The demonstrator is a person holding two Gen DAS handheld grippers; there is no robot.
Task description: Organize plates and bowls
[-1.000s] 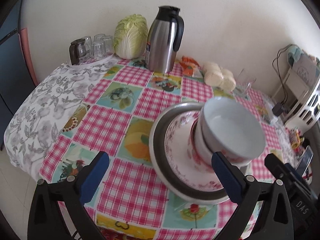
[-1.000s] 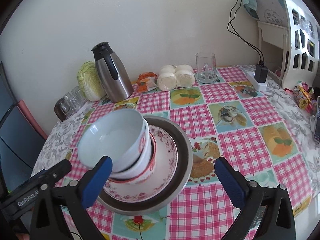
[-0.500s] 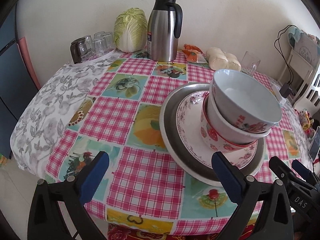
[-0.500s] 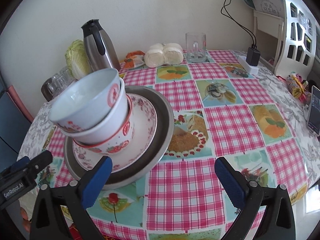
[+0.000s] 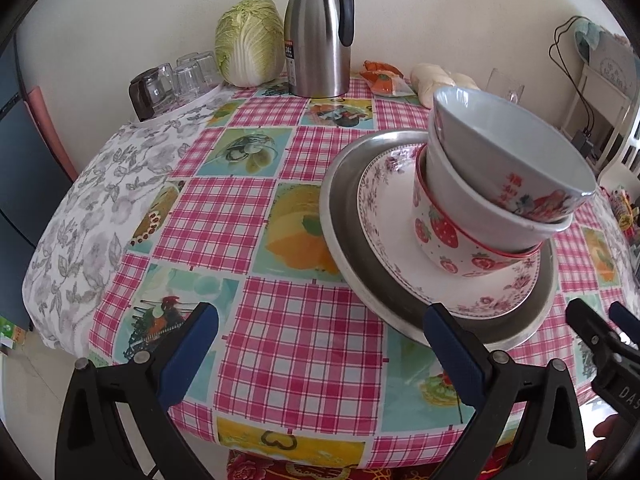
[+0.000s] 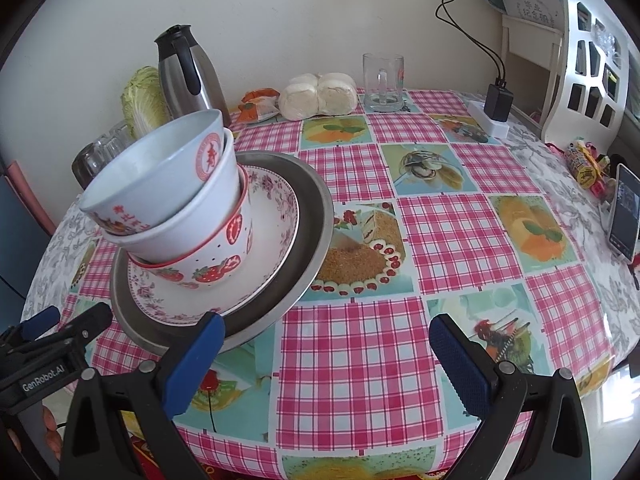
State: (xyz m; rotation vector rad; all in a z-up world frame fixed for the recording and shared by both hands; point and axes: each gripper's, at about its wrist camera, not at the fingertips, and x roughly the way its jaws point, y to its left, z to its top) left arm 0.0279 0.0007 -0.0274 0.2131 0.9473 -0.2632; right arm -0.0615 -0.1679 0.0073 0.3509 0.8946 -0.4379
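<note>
A stack stands on the checked tablecloth: a metal plate (image 5: 344, 248) (image 6: 308, 248), a floral plate (image 5: 384, 200) (image 6: 276, 216) on it, then a strawberry bowl (image 5: 448, 248) (image 6: 224, 252) and two white bowls (image 5: 500, 160) (image 6: 168, 172) nested on top, the upper ones tilted. My left gripper (image 5: 320, 356) is open and empty, low at the table's near edge, left of the stack. My right gripper (image 6: 328, 360) is open and empty, near the edge, right of the stack. Each gripper shows at the edge of the other's view.
At the back by the wall stand a steel thermos jug (image 5: 320, 36) (image 6: 188, 76), a cabbage (image 5: 250, 40), upturned glasses (image 5: 176, 80), steamed buns (image 6: 320, 94) and a glass mug (image 6: 382, 78). A power strip (image 6: 490, 118), a white shelf (image 6: 588, 60) and a phone (image 6: 624, 212) are at right.
Both grippers have drawn back and down toward the table's near edge, staying open. The stack of plates and bowls now appears more side-on; it has not moved on the table.
</note>
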